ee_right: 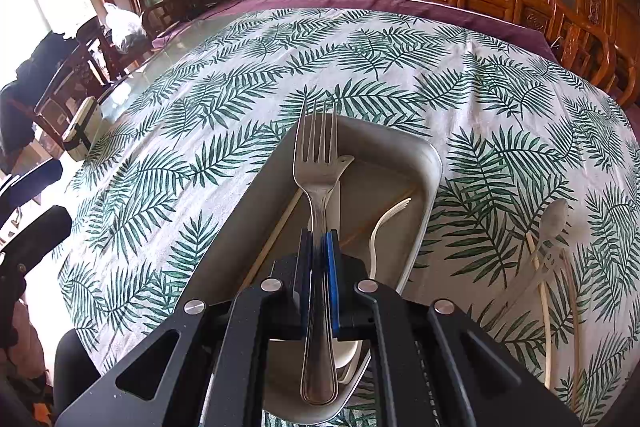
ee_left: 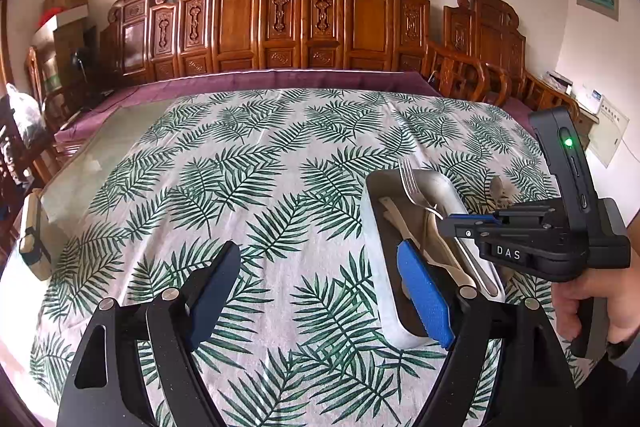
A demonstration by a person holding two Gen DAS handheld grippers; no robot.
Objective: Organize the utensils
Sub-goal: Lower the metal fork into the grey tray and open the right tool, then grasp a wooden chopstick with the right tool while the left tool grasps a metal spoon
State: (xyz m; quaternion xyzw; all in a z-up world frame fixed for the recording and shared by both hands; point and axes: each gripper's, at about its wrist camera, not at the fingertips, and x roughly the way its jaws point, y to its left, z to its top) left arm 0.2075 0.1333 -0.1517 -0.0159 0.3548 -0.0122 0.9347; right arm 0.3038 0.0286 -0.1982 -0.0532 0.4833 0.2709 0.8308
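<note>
Right gripper [ee_right: 320, 259] clamping down on the metal fork [ee_right: 316, 167], pads pressed tight against the neck of the handle, tines pointing forward and away, handle end trailing back under the gripper body. Hanging over the grey tray [ee_right: 432, 163], with the fork running along the tray's length above its contents. Showing in the left wrist view as a black unit marked DAS, gripped by a bare hand [ee_left: 600, 307], fork tines [ee_left: 408, 175] sticking up past the tray's far end.

Left gripper [ee_left: 320, 291] spreading wide, nothing between the fingers, blue pad [ee_left: 424, 295] of one finger sitting just at the tray's near left edge [ee_left: 384, 251], the other finger over bare cloth.

Lying inside the tray: a white plastic fork [ee_right: 384, 223] curving along the right side, a pale chopstick [ee_right: 276, 235] slanting along the left, and another pale utensil under the metal fork, too hidden to name.

Resting on the leaf-print tablecloth [ee_right: 200, 131] to the right of the tray, well apart from it: a metal spoon [ee_right: 554, 219], a second fork-like piece and pale chopsticks [ee_right: 544, 307] crossing each other.

Standing behind the table: carved wooden chairs [ee_left: 280, 15].
</note>
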